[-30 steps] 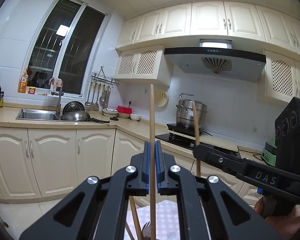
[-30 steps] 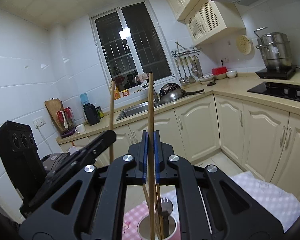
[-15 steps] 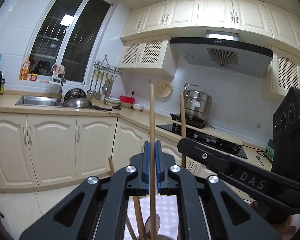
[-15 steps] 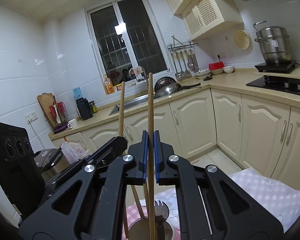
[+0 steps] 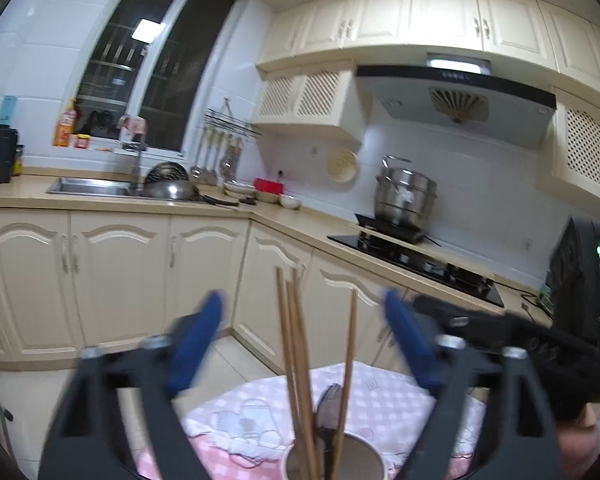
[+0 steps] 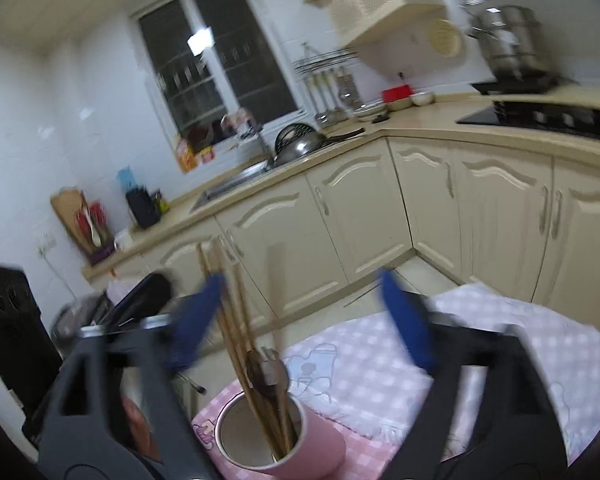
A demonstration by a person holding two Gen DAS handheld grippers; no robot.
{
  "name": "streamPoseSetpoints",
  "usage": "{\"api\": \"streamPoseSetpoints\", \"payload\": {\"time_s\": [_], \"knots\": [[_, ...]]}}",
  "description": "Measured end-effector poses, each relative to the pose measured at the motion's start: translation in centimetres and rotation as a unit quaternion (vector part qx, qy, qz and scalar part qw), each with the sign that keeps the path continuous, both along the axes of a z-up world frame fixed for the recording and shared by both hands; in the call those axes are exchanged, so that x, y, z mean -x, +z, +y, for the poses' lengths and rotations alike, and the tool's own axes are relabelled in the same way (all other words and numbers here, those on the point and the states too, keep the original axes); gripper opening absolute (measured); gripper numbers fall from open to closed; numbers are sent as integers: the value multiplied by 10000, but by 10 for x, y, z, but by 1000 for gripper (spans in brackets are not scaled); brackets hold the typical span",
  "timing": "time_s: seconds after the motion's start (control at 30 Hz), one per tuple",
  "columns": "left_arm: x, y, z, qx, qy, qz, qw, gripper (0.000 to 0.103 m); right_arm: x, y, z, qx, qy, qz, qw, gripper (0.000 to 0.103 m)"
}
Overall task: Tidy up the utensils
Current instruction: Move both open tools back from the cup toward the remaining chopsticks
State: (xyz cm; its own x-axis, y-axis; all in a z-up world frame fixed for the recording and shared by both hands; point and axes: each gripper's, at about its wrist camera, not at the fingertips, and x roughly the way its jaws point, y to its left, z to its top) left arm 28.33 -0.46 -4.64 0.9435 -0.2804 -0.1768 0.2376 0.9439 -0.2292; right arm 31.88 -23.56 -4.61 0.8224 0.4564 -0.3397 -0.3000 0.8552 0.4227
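1. Left wrist view: left gripper [image 5: 304,344] spread wide, blue pads [image 5: 196,344] well apart and gripping nothing, both blurred by motion.
2. Between those fingers, four wooden chopsticks [image 5: 296,360] standing in a cup [image 5: 364,446]; three bunched and leaning left, one apart and leaning right. Lower ends hidden inside the cup.
3. Dark spoon or fork head [image 5: 327,404] poking up among the sticks; too dim to tell which.
4. Cup cut off by the bottom edge of the frame, only its pale rim and inner wall showing. Set on a table under a pink checked tablecloth [image 5: 384,400], near its close edge.
5. Right gripper [image 5: 500,332] entering from the right side, seen side-on and blurred; finger gap impossible to judge from here.
6. Right wrist view: right gripper [image 6: 300,316] opened wide, blue pads [image 6: 406,320] far apart, nothing between them, heavy blur.
7. Pink cup [image 6: 300,440] low in the frame, whole rim visible, resting on the tablecloth [image 6: 380,364] close to the table's left edge.
8. Chopsticks [image 6: 236,340] leaning left out of the cup, upper part of the bundle crossing behind the left blue pad; one stick smeared almost to a ghost.
9. Dark utensil heads [image 6: 266,368] among them, shapes unclear.
10. Left gripper [image 6: 140,300] partly visible at the left side, mostly covered by the near finger.
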Motion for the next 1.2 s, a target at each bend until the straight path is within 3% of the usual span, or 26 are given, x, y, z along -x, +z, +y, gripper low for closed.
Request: {"api": "streamPoseSetpoints", "payload": {"time_s": [0.1,0.3,0.67,1.2], "knots": [[7,8,2,-175,37,21,9998,92,8,3,-17,6,-195,86,9998,97],[22,17,-7,-597,45,185,9980,94,21,4,-39,96,-376,326,9987,97],[47,12,-19,-826,-156,450,9954,94,46,-6,-62,405,-505,853,9943,97],[71,-19,-42,-1307,-575,942,9853,94,79,-56,-72,725,-444,1864,9788,97]]}}
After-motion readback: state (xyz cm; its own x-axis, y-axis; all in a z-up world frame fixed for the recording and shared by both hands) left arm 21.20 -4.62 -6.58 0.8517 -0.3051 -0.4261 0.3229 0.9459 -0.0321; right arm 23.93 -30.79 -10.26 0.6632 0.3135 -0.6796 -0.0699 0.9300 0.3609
